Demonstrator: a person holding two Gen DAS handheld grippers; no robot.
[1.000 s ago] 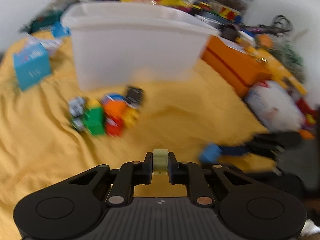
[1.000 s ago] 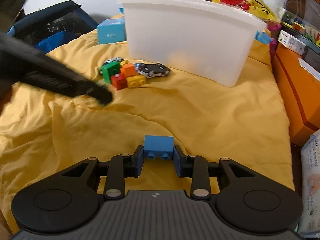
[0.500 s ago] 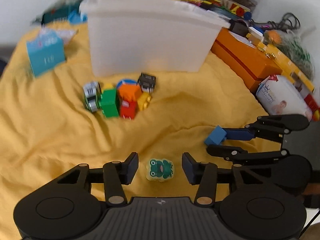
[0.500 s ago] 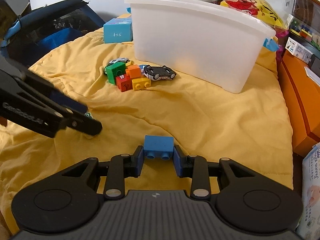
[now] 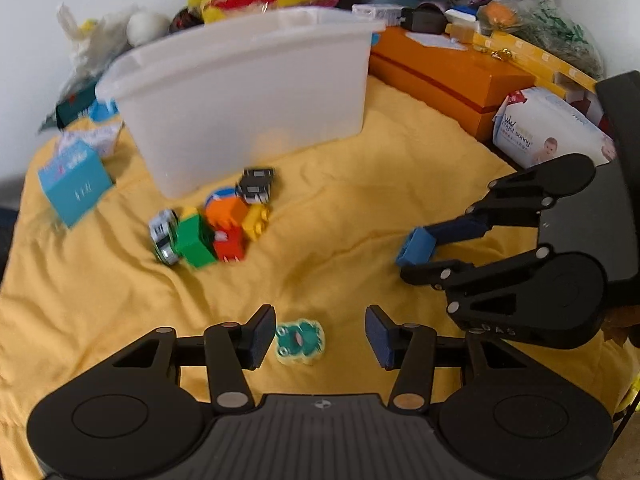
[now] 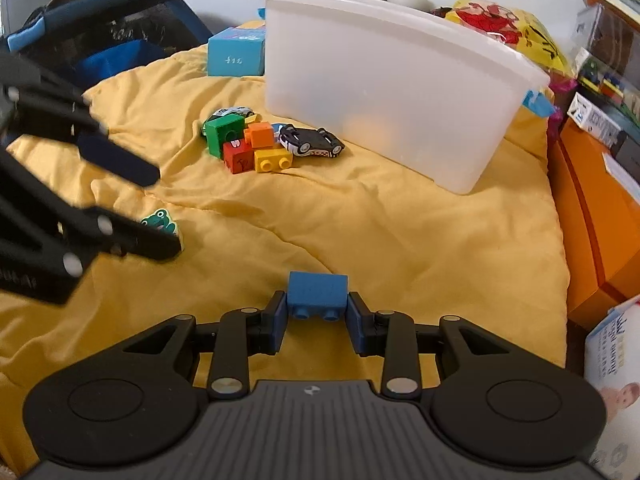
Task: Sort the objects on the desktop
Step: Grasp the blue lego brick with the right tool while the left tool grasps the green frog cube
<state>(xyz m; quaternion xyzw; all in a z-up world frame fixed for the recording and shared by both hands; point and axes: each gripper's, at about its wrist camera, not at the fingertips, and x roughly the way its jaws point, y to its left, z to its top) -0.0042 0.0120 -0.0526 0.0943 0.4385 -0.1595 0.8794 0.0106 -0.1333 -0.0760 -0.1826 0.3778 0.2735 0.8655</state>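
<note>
Green frog eraser (image 5: 300,338), blue brick (image 6: 317,290), yellow cloth (image 6: 400,232), translucent white bin (image 6: 392,80).

Left-wrist view was motion-blurred: toy pile (image 5: 212,228) smeared, the block edges and silver car indistinct. White bin (image 6: 384,80) was frosted; contents unreadable in either view. In right-wrist view, left gripper (image 6: 156,208) was blurred, cut off at the frame's left edge, and covered part of frog eraser (image 6: 159,221). Wipes pack (image 6: 616,384) cropped at right edge.
</note>
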